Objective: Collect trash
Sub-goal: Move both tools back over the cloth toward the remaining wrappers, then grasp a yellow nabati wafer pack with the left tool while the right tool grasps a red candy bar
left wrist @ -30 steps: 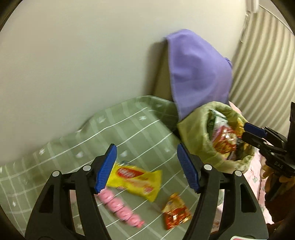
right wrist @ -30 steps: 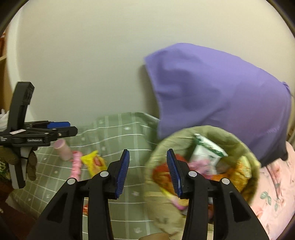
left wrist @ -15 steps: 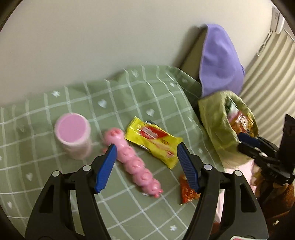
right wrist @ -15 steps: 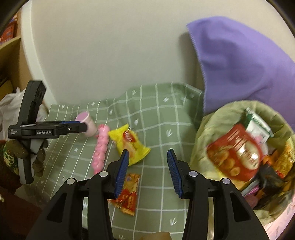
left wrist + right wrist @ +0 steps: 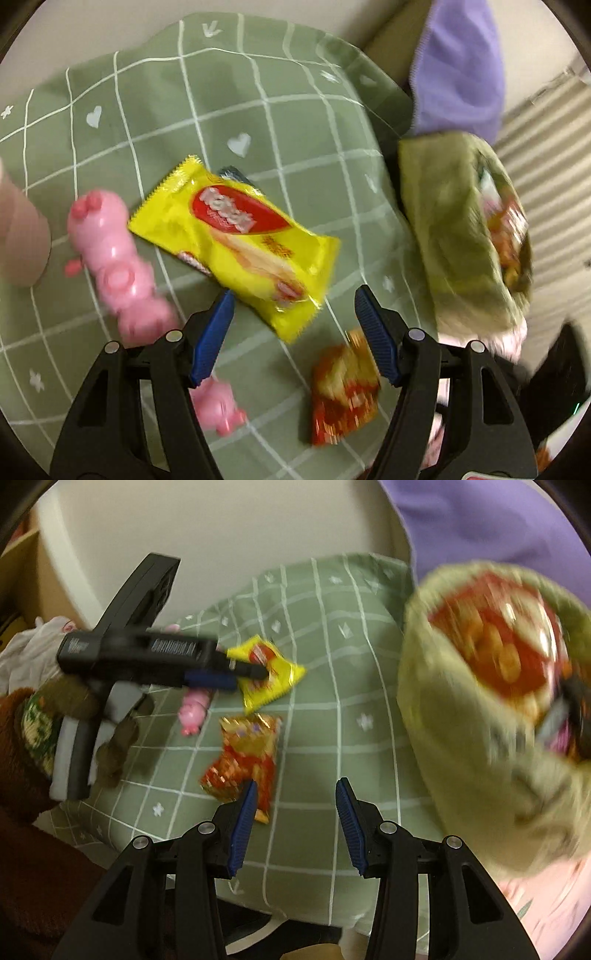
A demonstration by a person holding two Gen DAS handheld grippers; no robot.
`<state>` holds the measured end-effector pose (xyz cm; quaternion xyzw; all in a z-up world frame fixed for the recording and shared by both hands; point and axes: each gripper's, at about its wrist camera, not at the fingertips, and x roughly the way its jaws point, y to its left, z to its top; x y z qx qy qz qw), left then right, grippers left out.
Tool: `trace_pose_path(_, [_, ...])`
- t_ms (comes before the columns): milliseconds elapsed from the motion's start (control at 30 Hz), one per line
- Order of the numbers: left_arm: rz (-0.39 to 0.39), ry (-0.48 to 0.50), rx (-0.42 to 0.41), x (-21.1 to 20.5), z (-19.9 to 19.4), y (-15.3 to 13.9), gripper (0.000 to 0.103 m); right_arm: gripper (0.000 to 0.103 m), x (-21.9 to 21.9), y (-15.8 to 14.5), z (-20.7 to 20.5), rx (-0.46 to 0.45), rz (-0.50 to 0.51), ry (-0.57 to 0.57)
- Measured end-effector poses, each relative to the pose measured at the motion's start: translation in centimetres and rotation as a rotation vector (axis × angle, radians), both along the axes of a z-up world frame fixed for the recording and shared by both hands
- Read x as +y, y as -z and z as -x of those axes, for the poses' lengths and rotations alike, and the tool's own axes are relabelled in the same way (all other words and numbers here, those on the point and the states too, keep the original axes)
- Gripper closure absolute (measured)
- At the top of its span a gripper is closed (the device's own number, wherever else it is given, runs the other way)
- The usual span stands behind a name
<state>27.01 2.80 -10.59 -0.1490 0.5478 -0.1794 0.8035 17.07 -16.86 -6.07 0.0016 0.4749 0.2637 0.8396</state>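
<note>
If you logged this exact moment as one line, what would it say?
left tool: open, over yellow wrapper | right tool: open, by red wrapper | green bag: holds trash

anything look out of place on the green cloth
Two snack wrappers lie loose on the green cloth: a yellow one and a crumpled red one, outside the bag already stuffed with wrappers.

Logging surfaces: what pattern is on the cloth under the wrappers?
The cloth is green with a white grid and small white hearts; clearest in the left wrist view.
</note>
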Motion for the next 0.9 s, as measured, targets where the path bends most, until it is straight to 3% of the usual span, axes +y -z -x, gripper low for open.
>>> trace_pose_path(200, [-0.068, -0.125, -0.041, -0.9, -4.0, -0.1, 0.039, 0.061, -2.8, 2.5, 0.8, 0.062, -0.060, 0.116])
trace_pose_path(367, [-0.038, -0.249, 0.001, -0.9, -6.0, 0.3, 0.039, 0.061, -3.5, 3.4, 1.4, 0.040, -0.100, 0.144])
trace_pose_path(467, [-0.041, -0.285, 0.007, -0.6, -5.9, 0.1, 0.063, 0.058, -3.1, 3.6, 1.3, 0.040, -0.088, 0.145])
trace_pose_path(533, [-0.013, -0.267, -0.003, -0.1, -5.4, -0.1, 0.077, 0.057, -2.9, 3.6, 1.2, 0.047, -0.079, 0.133])
trace_pose_path(633, [0.005, -0.225, -0.029, 0.6, -4.2, -0.8, 0.087, 0.057, -3.0, 3.7, 1.5, 0.065, -0.087, 0.143])
trace_pose_path(767, [-0.009, -0.141, -0.088, 1.2, -1.9, -2.7, 0.093, 0.056, -3.3, 3.9, 0.8, 0.115, -0.121, 0.185])
trace_pose_path(867, [-0.012, -0.076, -0.109, 2.0, -0.4, -4.2, 0.093, 0.057, -2.8, 3.2, 0.2, 0.150, -0.052, 0.156])
trace_pose_path(900, [-0.015, -0.057, -0.116, 2.1, -0.1, -4.6, 0.093, 0.057, -2.1, 2.5, 0.4, 0.119, -0.052, 0.137])
